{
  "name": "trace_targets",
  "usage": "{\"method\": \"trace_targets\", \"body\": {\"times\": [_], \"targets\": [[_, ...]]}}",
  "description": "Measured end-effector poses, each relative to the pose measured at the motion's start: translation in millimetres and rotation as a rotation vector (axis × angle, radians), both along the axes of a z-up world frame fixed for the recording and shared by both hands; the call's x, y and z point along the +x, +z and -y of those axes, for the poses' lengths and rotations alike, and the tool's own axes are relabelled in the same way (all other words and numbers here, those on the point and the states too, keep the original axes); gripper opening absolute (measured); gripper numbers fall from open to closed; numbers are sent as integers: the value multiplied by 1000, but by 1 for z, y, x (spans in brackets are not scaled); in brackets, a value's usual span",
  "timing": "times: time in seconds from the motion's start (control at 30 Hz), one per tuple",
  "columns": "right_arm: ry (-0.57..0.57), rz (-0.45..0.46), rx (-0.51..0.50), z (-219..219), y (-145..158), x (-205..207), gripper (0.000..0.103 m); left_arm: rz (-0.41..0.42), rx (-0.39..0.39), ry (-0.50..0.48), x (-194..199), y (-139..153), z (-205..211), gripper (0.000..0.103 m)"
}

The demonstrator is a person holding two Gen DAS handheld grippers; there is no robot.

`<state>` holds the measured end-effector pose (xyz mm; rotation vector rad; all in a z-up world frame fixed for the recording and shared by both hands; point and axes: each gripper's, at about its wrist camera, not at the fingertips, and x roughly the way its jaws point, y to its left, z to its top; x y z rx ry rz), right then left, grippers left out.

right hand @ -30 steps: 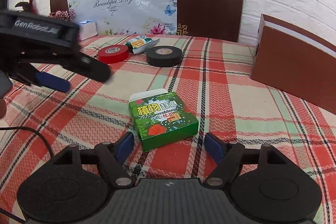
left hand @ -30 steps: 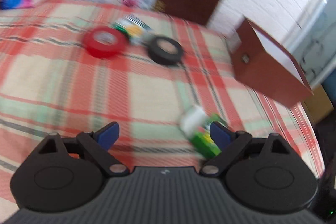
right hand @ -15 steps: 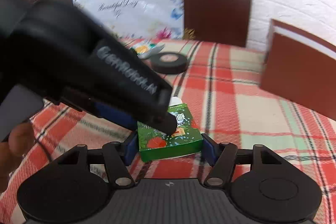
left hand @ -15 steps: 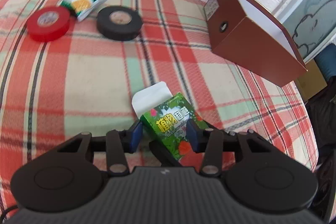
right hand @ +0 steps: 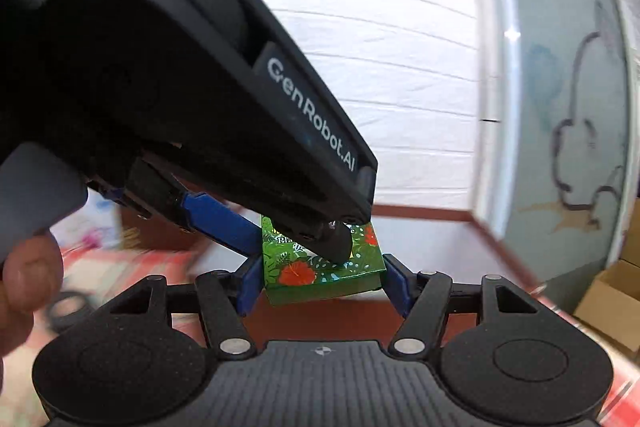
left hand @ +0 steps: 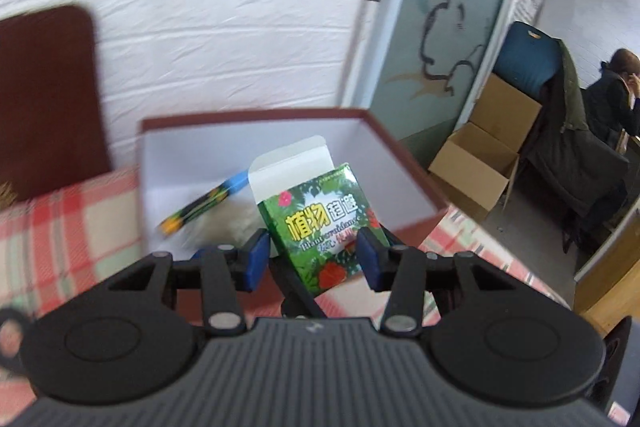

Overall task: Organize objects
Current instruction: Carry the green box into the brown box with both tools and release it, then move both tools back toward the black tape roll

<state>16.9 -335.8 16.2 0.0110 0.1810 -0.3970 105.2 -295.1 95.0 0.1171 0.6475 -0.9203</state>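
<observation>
While two handheld grippers converge on it, one green carton [left hand: 326,227] with a white flap raised hangs in the air just in front of one brown box [left hand: 404,163] with a white lining. The left gripper [left hand: 312,259] pinches the carton's sides between its two blue pads, and the right gripper [right hand: 320,285] clamps the same carton from its own side. Inside the box lies one long blue, black and yellow packet [left hand: 202,205]. One red plaid tablecloth [left hand: 60,227] lies underneath; two cardboard cartons [left hand: 480,163] stand on the floor beyond.
</observation>
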Motion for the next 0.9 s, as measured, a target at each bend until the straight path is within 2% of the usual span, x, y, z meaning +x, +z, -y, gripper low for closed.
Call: {"method": "trace_targets", "body": {"times": [0.1,0.13,0.17,0.23,0.3,0.4,0.5,0.6,0.77,0.9], "targets": [[-50,11,-3,39,2,11,63,26,-6,-28,6,1,44,50],[-65,5,-9,50,1,16,64,25,-2,-29,9,0,57,55],[-83,-2,-15,60,0,21,65,25,11,-18,12,-3,68,64],[-135,-54,-27,77,-6,34,86,37,35,23,16,-9,81,69],[-165,-66,1,90,-13,35,85,37,49,49,19,-17,82,69],[-166,-47,83,97,-24,24,86,28,69,82,23,-29,68,76],[-148,-30,19,78,-29,15,86,18,49,104,19,-32,46,83],[-115,-7,2,60,-29,5,86,34,38,128,6,-29,20,84],[-67,4,-8,29,-36,-12,86,-1,25,165,-11,-32,-24,85],[12,-36,14,2,-38,-24,88,6,44,215,-26,-40,-64,85]]}}
